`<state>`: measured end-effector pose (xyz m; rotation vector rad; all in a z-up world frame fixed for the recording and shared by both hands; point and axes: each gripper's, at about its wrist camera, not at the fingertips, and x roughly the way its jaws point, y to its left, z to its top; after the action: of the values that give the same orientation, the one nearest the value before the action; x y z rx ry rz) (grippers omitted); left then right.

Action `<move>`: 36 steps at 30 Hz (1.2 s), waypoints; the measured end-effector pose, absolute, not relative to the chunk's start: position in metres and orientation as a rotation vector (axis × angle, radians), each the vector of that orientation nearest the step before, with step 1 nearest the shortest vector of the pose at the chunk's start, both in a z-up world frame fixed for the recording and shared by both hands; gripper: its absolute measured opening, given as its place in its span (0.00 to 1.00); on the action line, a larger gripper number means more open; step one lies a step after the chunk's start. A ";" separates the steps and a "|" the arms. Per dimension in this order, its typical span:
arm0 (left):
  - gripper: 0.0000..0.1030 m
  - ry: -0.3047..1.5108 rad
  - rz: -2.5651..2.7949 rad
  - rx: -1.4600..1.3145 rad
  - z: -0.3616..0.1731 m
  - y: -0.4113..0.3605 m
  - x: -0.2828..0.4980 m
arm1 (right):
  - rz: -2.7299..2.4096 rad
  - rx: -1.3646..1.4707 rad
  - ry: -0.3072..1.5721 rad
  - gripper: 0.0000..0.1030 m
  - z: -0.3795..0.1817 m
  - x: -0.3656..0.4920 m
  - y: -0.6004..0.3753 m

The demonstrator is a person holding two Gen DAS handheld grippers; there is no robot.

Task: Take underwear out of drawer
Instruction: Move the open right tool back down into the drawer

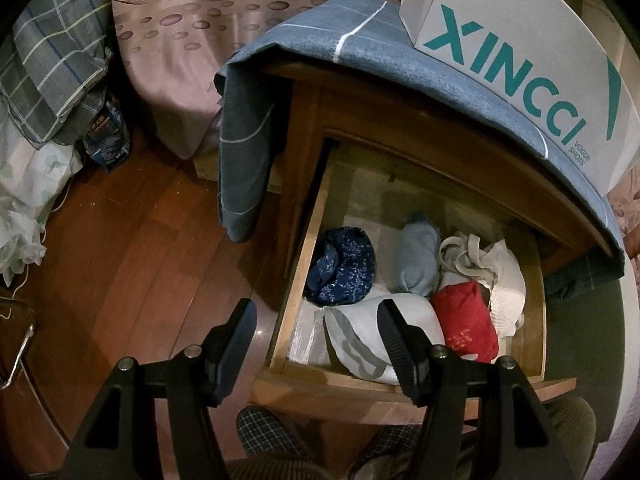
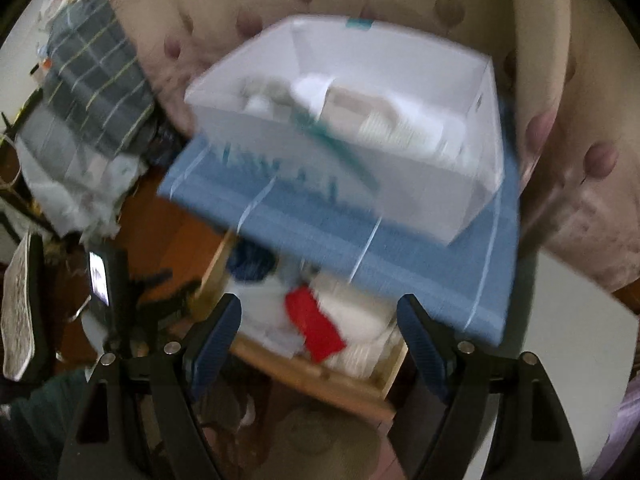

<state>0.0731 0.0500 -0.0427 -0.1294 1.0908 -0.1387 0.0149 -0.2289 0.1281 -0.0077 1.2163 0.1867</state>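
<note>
The underwear lies rolled in the open drawer: a navy roll at the drawer's 10 o'clock corner, a grey roll at 12 o'clock, a red roll at 4 o'clock touching a white garment at 2 o'clock, and a white pouch at 7 o'clock. The left gripper hangs over the drawer's near left corner, fingers apart and empty. The right gripper is above the drawer, fingers spread with nothing between them; its view is blurred, so its exact height is uncertain. Choose one roll, preferably the red one directly below the right gripper. Descend vertically, straddle the roll across its narrow axis, close fully, then lift clear of the front wall. Keep clear of the blue cloth and shoe box overhanging at 12 o'clock.
</note>
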 end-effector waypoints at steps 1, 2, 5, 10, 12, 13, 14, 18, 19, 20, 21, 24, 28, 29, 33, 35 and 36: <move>0.63 1.092 -0.139 -0.130 -0.043 0.050 0.073 | 0.198 -0.014 1.239 0.70 0.116 0.011 -0.225; 0.63 1.092 -0.140 -0.132 -0.043 0.051 0.073 | 0.206 -0.018 1.257 0.67 0.105 0.009 -0.222; 0.63 1.094 -0.143 -0.139 -0.043 0.053 0.074 | 0.232 -0.028 1.329 0.58 0.065 0.006 -0.214; 0.63 1.096 -0.147 -0.147 -0.043 0.055 0.075 | 0.282 -0.042 1.423 0.42 0.000 0.016 -0.200; 0.63 1.097 -0.151 -0.154 -0.043 0.056 0.075 | 0.301 -0.070 1.430 0.39 -0.016 0.022 -0.194; 0.63 1.098 -0.152 -0.159 -0.044 0.056 0.075 | 0.306 -0.086 1.433 0.39 -0.024 0.024 -0.191; 0.63 1.098 -0.153 -0.163 -0.044 0.056 0.076 | 0.315 -0.095 1.438 0.39 -0.031 0.026 -0.188; 0.63 1.099 -0.158 -0.189 -0.045 0.059 0.077 | 0.346 -0.130 1.457 0.39 -0.058 0.039 -0.180; 0.63 1.099 -0.158 -0.196 -0.046 0.060 0.077 | 0.343 -0.151 1.461 0.39 -0.064 0.043 -0.178; 0.63 1.100 -0.159 -0.201 -0.046 0.060 0.077 | 0.341 -0.163 1.466 0.39 -0.069 0.046 -0.177; 0.63 1.102 -0.161 -0.205 -0.047 0.060 0.078 | 0.346 -0.174 1.469 0.39 -0.074 0.049 -0.176; 0.63 1.106 -0.164 -0.217 -0.048 0.061 0.078 | 0.350 -0.192 1.485 0.39 -0.086 0.058 -0.175; 0.63 1.110 -0.165 -0.227 -0.048 0.062 0.079 | 0.342 -0.230 1.509 0.38 -0.104 0.065 -0.172; 0.63 1.110 -0.164 -0.227 -0.048 0.062 0.079 | 0.340 -0.245 1.514 0.38 -0.108 0.065 -0.171; 0.63 1.113 -0.165 -0.228 -0.048 0.062 0.080 | 0.339 -0.293 1.536 0.40 -0.121 0.068 -0.170; 0.63 1.116 -0.166 -0.230 -0.048 0.061 0.081 | 0.337 -0.322 1.548 0.41 -0.128 0.070 -0.168; 0.63 1.117 -0.166 -0.230 -0.048 0.062 0.081 | 0.338 -0.334 1.550 0.43 -0.131 0.070 -0.167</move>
<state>0.0809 0.0615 -0.0482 -0.2303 1.1166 -0.1658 0.0702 -0.1673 -0.1309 -0.3344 1.5496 0.3381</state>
